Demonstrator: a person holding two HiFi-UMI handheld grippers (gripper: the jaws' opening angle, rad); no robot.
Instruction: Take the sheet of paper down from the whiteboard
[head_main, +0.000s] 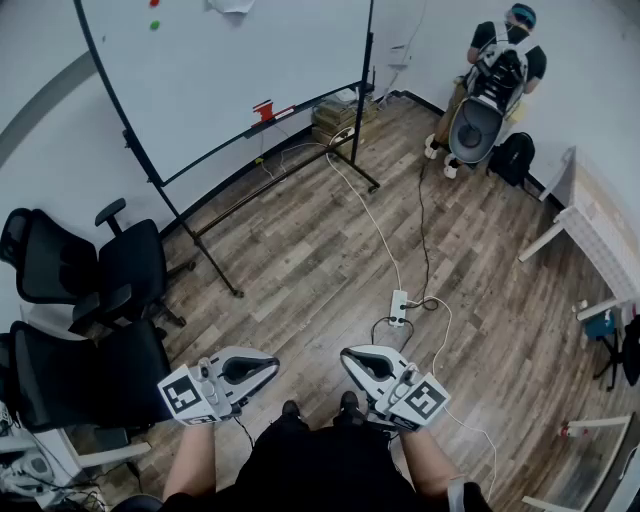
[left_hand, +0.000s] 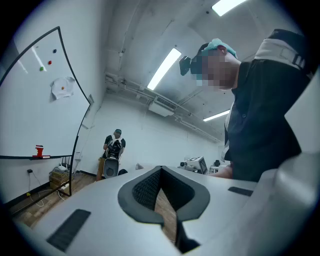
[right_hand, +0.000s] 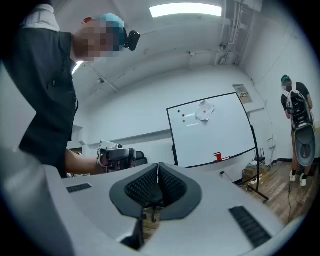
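Observation:
The whiteboard (head_main: 240, 70) stands on its wheeled frame across the room, far from both grippers. A crumpled white sheet of paper (head_main: 232, 5) hangs near its top edge, also seen as the paper (left_hand: 62, 87) in the left gripper view and the paper (right_hand: 205, 111) in the right gripper view. My left gripper (head_main: 272, 367) and right gripper (head_main: 346, 356) are held low in front of the person's body, tips turned toward each other. Each has its jaws together with nothing between them, as the left gripper (left_hand: 160, 169) and right gripper (right_hand: 158, 165) show in their own views.
Two black office chairs (head_main: 100, 270) stand at the left. A power strip (head_main: 399, 306) and cables (head_main: 370, 215) lie on the wood floor. Another person (head_main: 495, 70) stands by a chair at the far right. Boxes (head_main: 340, 118) sit beside the board's foot, and a red eraser (head_main: 264, 109) rests on its tray.

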